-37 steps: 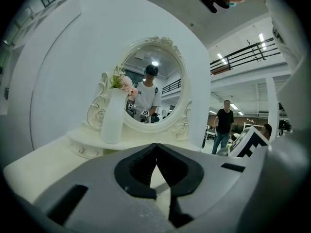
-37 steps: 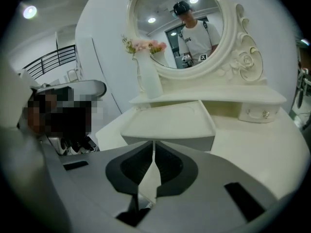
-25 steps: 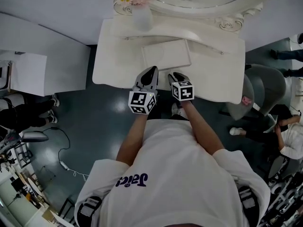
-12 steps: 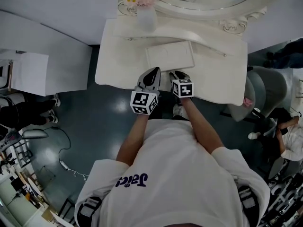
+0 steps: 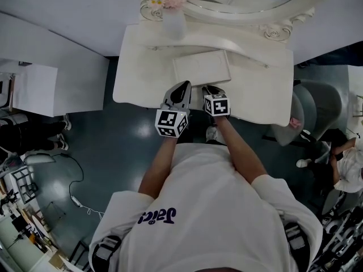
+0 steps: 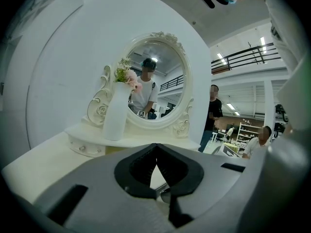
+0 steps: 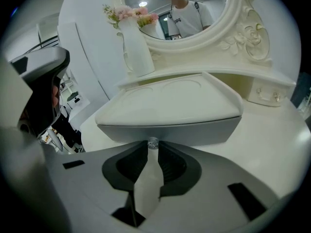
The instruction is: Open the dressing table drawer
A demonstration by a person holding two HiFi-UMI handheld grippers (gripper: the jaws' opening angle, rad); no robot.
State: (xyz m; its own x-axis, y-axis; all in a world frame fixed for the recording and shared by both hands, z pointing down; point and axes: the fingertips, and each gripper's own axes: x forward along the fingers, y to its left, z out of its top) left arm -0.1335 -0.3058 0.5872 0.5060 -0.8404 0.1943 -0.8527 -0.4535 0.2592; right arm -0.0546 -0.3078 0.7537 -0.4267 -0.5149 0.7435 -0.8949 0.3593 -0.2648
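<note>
On the white dressing table (image 5: 142, 78) lies a flat white drawer panel (image 5: 201, 67), seen close up in the right gripper view as a drawer panel (image 7: 170, 108) with a small clear knob (image 7: 152, 143) at its front. My right gripper (image 7: 152, 147) is closing on that knob, and its tips lie against the knob's sides. From the head view the right gripper (image 5: 211, 89) sits at the panel's near edge and hides the knob. My left gripper (image 5: 181, 88) hovers just beside it, shut and empty, with the left gripper (image 6: 156, 147) tips meeting.
An oval mirror (image 6: 158, 81) and a white vase (image 5: 173, 18) of pink flowers stand at the back of the table. Small knobbed drawers (image 7: 266, 95) sit under the mirror shelf. A grey chair (image 5: 317, 109) is to the right, and people (image 5: 340, 157) stand around.
Both grippers stay at the panel's near edge and nothing on the table has visibly moved. Only the head view shifts slightly, and a person at the right has moved.
</note>
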